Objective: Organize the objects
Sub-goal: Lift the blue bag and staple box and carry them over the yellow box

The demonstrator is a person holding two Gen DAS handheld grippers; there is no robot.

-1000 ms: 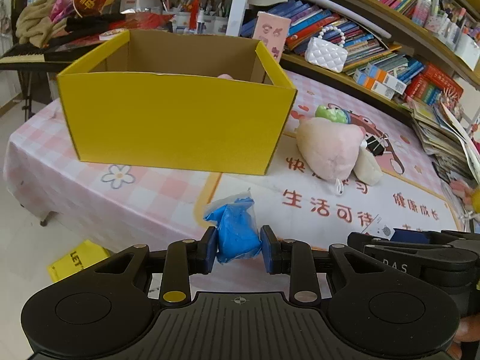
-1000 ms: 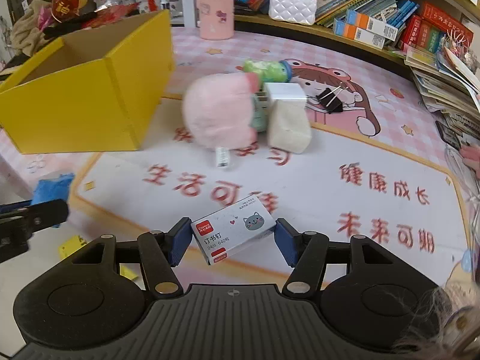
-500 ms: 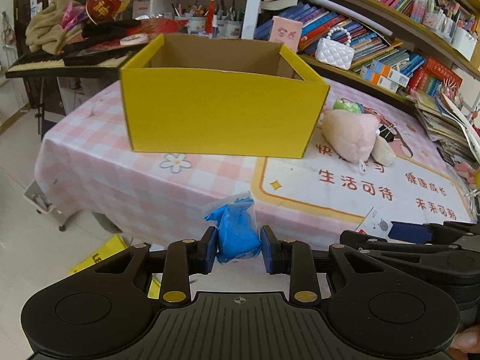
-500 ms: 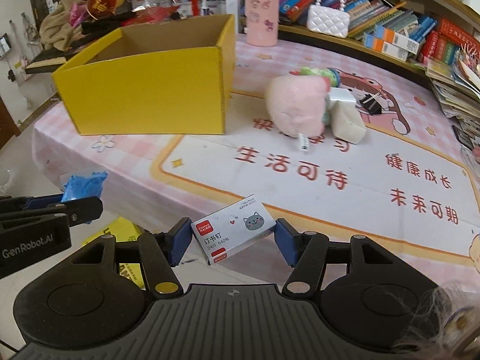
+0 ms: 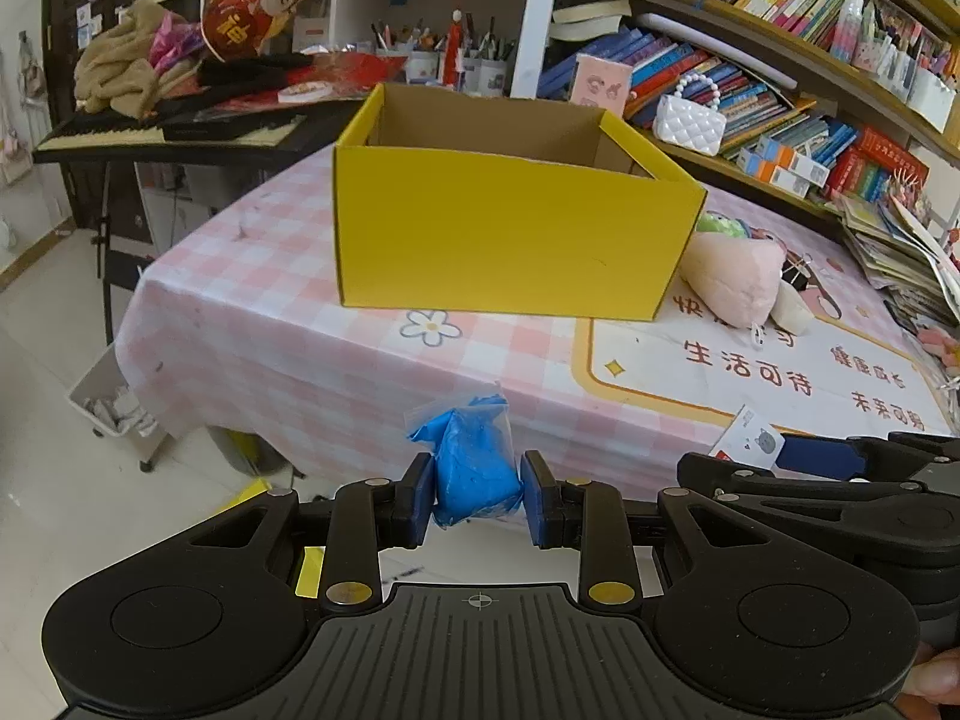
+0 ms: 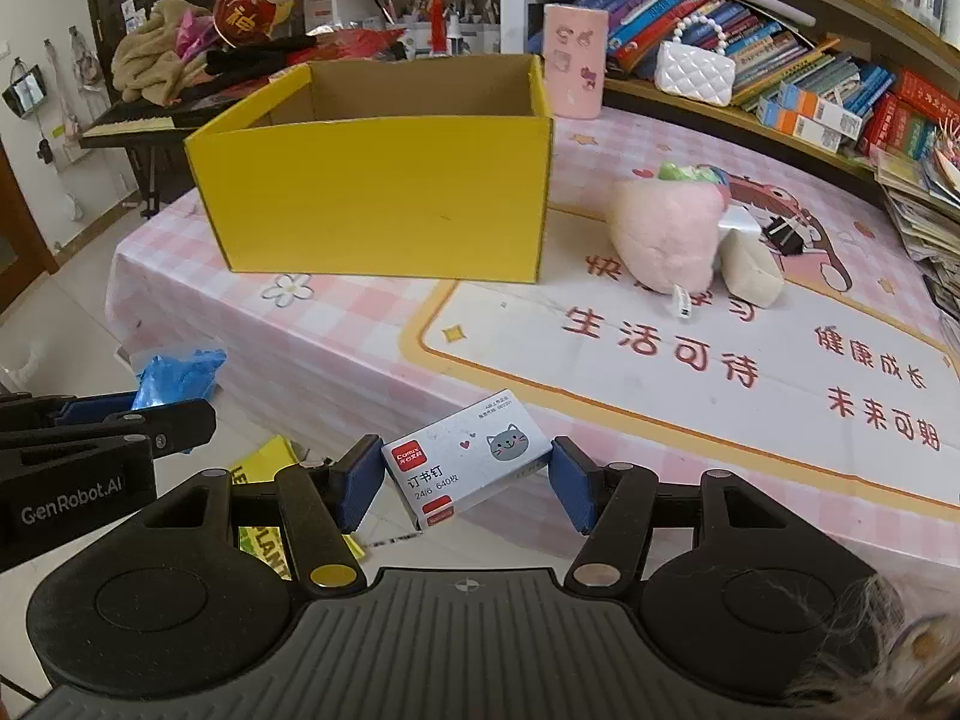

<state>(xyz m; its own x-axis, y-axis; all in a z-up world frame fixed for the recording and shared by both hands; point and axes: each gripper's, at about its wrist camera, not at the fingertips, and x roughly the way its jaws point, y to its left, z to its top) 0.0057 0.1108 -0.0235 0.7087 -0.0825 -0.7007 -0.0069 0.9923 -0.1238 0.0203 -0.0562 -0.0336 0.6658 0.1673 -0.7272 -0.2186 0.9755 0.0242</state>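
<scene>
Left gripper [image 5: 477, 504] squeezes a crinkled blue bag [image 5: 474, 462]; right gripper [image 6: 467, 483] clamps a glossy staple box [image 6: 467, 457], both short of the open yellow cardboard box [image 5: 510, 240].

both grippers tilt downward side by side, left gripper [image 5: 478, 507] fingers narrow, right gripper [image 6: 467, 483] wider.

We are holding a staple box [image 6: 467, 457] in the right gripper [image 6: 467, 483], below the yellow box [image 6: 384, 180]; the left gripper's [image 6: 129, 420] blue bag [image 6: 180, 369] is lower left.

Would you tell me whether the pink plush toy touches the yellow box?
Apart: the right wrist view shows bare tablecloth between the pink plush toy and the yellow box.
</scene>
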